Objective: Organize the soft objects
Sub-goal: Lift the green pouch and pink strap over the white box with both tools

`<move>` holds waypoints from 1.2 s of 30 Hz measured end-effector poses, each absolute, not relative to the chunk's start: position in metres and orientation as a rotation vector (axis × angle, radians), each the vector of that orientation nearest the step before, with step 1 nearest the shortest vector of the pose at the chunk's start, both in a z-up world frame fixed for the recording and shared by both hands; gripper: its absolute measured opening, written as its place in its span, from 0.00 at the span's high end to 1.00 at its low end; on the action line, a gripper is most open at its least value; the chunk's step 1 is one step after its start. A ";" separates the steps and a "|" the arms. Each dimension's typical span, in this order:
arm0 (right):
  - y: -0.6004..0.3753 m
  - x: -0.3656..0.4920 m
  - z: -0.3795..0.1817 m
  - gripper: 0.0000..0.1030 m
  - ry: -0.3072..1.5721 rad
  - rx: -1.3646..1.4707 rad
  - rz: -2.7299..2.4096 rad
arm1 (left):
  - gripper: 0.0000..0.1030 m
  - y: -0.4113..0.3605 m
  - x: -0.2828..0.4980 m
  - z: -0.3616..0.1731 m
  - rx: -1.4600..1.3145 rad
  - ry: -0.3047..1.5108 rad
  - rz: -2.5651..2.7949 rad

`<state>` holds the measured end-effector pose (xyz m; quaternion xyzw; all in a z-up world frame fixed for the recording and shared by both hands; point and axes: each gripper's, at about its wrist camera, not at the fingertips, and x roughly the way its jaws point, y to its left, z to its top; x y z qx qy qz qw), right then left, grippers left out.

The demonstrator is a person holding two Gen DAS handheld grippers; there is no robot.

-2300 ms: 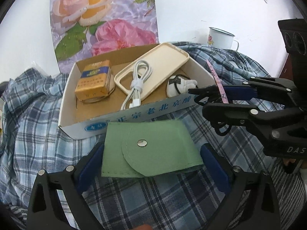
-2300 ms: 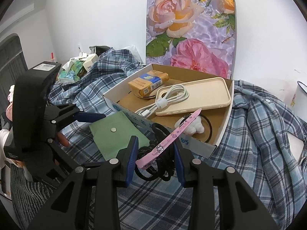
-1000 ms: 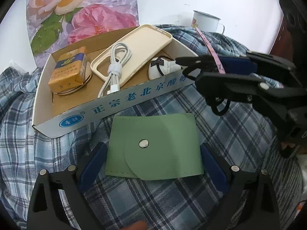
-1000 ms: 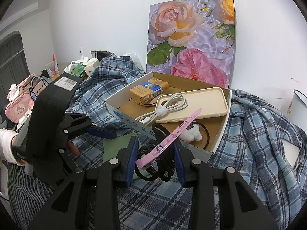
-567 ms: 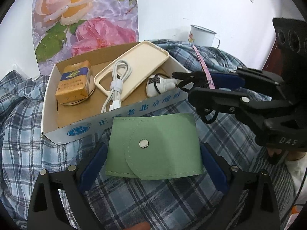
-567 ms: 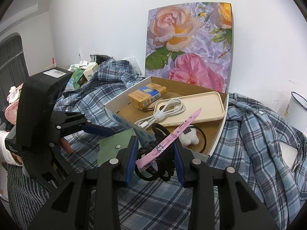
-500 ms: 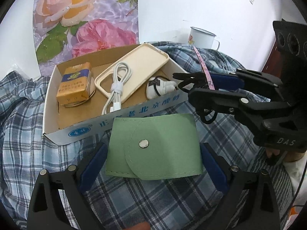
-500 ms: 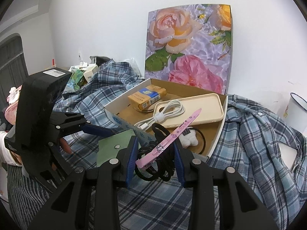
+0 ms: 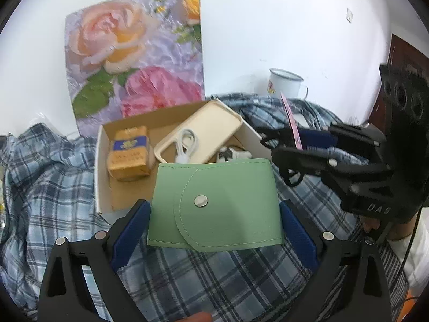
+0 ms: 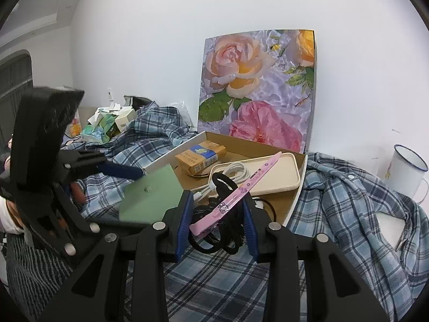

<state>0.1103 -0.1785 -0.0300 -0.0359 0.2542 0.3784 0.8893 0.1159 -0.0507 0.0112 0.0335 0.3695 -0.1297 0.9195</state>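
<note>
My left gripper [image 9: 214,212] is shut on a green snap pouch [image 9: 214,201] and holds it in the air over the near wall of the cardboard box [image 9: 103,161]. The pouch also shows in the right wrist view [image 10: 150,194]. My right gripper [image 10: 217,216] is shut on a bundle of black hair ties [image 10: 214,238] with a pink strap [image 10: 238,190], at the box's right corner. The box holds a yellow pack [image 9: 128,155], a cream phone case [image 9: 203,131], a white cable [image 9: 185,145] and a small white thing [image 9: 233,154].
A rose-print lid [image 9: 134,53] stands up behind the box. Blue plaid cloth [image 9: 48,187] covers the surface. A white enamel mug [image 10: 405,171] stands at the far right. Small boxes and packets [image 10: 107,123] lie at the far left.
My left gripper has lifted the green pouch off the cloth and moved it forward over the box's near wall. My right gripper has stayed shut on the hair ties beside the box.
</note>
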 end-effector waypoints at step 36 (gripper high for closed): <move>-0.166 0.126 0.085 0.65 0.232 0.014 0.717 | 0.05 -0.023 0.131 0.107 0.011 0.507 -0.124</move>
